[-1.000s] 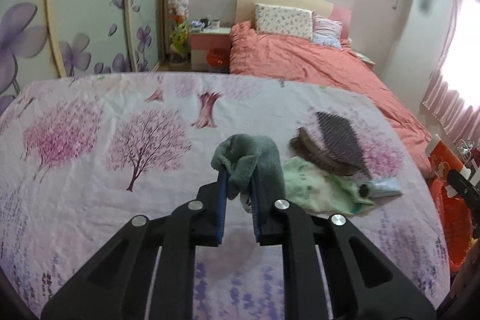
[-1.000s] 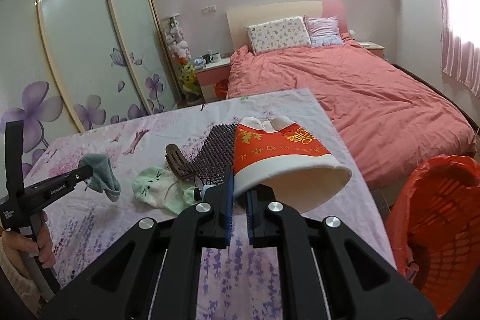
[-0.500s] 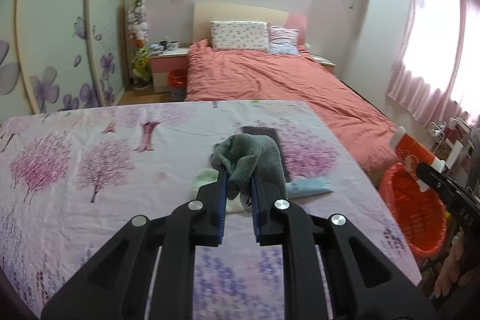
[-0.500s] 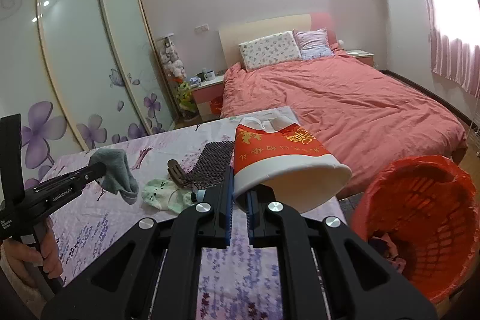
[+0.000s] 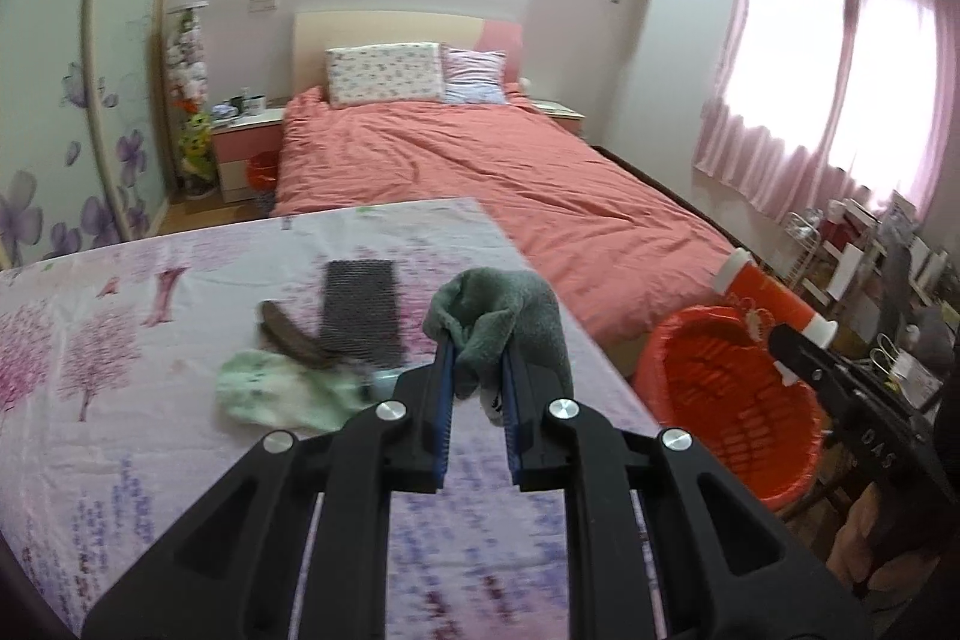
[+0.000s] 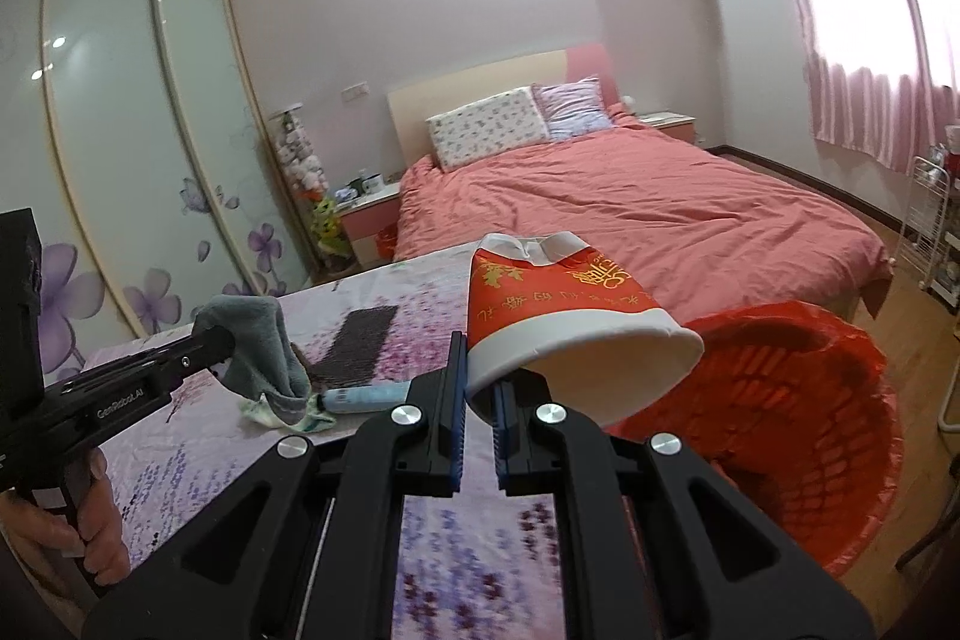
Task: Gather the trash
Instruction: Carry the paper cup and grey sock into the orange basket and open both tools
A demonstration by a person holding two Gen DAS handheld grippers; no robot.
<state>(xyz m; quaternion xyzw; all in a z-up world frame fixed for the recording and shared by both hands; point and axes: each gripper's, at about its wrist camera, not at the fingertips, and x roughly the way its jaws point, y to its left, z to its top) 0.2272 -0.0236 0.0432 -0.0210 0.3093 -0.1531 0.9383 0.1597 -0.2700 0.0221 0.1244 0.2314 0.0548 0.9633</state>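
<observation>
My left gripper point(image 5: 477, 370) is shut on a grey sock point(image 5: 510, 316), held above the floral table cover point(image 5: 120, 340); it also shows in the right wrist view point(image 6: 264, 346). My right gripper point(image 6: 477, 388) is shut on the rim of a red and white paper cup point(image 6: 564, 316), held on its side beside the red trash basket point(image 6: 798, 412). In the left wrist view the cup point(image 5: 774, 298) hangs over the basket point(image 5: 726, 400).
On the table lie a light green sock point(image 5: 282, 388), a dark brush point(image 5: 294, 340), a black mesh mat point(image 5: 360, 310) and a blue tube point(image 6: 366, 397). A bed with a salmon cover point(image 5: 510, 172) stands behind. A white rack point(image 6: 936, 232) is at the right.
Both grippers have swung to the right toward the basket. The cup is now over the basket's rim. The grey sock has moved to the table's right edge.
</observation>
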